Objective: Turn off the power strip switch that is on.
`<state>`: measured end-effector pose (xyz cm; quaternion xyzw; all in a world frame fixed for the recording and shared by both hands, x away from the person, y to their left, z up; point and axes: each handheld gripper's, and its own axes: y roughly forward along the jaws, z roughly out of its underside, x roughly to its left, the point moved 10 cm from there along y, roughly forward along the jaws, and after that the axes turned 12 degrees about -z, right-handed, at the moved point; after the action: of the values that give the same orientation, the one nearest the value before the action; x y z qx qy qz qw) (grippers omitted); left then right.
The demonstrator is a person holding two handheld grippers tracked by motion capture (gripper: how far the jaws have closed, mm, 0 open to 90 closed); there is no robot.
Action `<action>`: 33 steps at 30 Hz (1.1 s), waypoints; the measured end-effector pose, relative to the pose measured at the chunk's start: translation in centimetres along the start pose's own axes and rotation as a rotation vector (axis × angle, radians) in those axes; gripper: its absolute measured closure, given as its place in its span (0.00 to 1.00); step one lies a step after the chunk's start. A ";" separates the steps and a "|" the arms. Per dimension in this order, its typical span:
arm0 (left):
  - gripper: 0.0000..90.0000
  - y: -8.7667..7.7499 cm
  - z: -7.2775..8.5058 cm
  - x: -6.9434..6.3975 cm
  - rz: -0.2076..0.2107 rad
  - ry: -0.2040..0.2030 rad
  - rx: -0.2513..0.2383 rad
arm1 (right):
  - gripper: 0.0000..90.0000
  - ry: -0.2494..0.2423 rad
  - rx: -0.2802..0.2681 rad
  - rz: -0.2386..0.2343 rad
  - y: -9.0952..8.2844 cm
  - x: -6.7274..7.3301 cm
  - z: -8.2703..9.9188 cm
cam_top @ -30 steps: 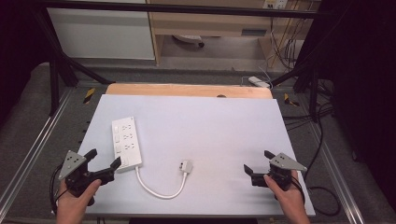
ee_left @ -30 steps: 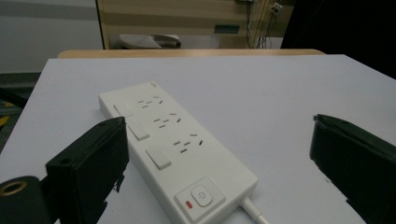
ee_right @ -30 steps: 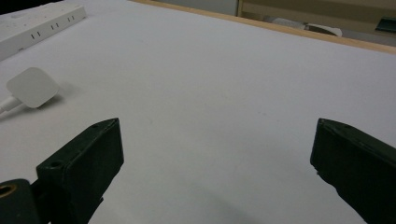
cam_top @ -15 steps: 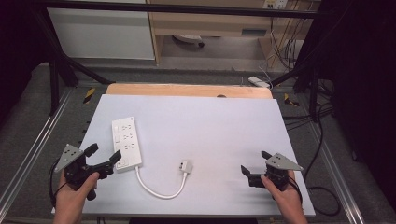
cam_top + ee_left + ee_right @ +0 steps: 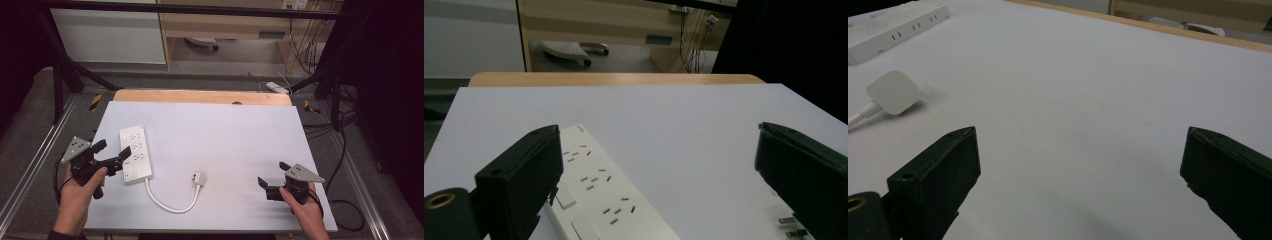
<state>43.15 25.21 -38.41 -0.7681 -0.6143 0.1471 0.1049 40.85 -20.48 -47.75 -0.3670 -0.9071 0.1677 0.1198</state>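
Writing: none legible on long white plastic power strip [image 5: 136, 153]; socket slots mere dark dashes, switches plain. Strip flat on matte white table board [image 5: 225, 130] at 9 o'clock, near end cut off in left gripper view. White cord [image 5: 167, 201] loops toward 6 o'clock, ends in square white plug [image 5: 198, 178], prongs half hidden behind jaw in left gripper view. Left gripper [image 5: 112, 154], black, jaws wide apart, right jaw over strip's near edge. Right gripper [image 5: 273, 181] at 4 o'clock, jaws spread, empty.
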 end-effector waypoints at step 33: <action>0.05 1.9 -3.0 0.6 -0.024 0.016 -0.039 | 0.03 -0.012 0.009 0.012 -0.2 0.4 0.0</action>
<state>46.12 25.47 -36.33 -0.7637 -0.6255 0.1278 0.0964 40.48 -20.35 -47.69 -0.3709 -0.9048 0.1748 0.1148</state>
